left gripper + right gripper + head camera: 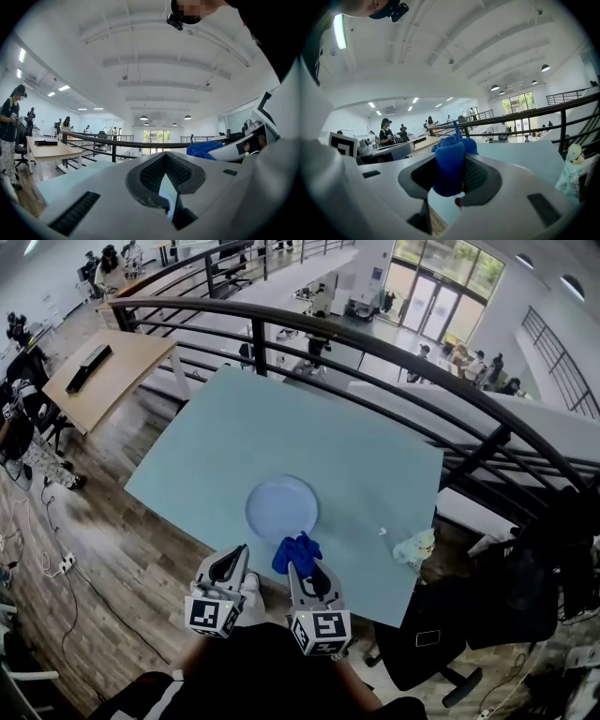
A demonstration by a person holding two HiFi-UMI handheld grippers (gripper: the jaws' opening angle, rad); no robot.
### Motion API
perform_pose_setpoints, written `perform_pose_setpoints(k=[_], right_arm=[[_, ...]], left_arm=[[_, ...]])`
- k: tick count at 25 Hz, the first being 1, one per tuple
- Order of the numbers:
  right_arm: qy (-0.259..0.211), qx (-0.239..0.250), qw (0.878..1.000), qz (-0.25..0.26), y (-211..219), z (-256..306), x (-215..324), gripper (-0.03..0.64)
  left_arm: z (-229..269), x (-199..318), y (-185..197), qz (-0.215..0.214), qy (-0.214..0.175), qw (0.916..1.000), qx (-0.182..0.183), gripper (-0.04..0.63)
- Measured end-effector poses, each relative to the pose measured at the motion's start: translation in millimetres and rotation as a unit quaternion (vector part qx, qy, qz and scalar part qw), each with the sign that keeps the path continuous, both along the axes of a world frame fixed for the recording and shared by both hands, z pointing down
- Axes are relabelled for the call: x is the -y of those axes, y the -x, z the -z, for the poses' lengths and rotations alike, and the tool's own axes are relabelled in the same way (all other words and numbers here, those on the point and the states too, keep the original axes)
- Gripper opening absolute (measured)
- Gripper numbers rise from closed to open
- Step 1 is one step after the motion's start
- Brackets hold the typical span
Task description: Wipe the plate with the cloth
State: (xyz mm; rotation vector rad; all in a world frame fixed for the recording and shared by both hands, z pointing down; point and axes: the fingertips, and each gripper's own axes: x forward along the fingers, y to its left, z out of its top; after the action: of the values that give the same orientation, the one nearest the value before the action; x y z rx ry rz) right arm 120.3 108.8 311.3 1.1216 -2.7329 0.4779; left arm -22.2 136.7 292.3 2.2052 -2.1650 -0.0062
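Head view: the plate (281, 509) lies flat on the table (375, 446); left gripper view: the left gripper (165, 159) is closed and empty; right gripper view: the right gripper (452, 174) clamps the cloth (449, 157), probably soft and light, by its bunched middle.

Pale blue table (356, 446); small pale bundle (415, 547) nr its right edge; black railing (259, 348) behind; wooden desk (112, 371) left.

Bright, even light from glass doors (433, 292), ceiling strips (340, 31); faint shadows; strong fisheye warp, dark corners; foreground soft.
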Motion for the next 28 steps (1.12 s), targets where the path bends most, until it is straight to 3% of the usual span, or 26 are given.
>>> perform_pose_setpoints(k=[14,28], right_arm=[[0.002,-0.008,0.997,-0.08,50.2,9.6,50.9,0.12],[0.008,-0.017,0.988,-0.151,113.6,1.2,75.0,0.12]], left_arm=[[-4.5,68.0,51.6,-0.082,0.004,0.9966,-0.006,0.0],[-7.3,114.2,107.4,-0.161,0.015,0.9868,-0.01,0.0]])
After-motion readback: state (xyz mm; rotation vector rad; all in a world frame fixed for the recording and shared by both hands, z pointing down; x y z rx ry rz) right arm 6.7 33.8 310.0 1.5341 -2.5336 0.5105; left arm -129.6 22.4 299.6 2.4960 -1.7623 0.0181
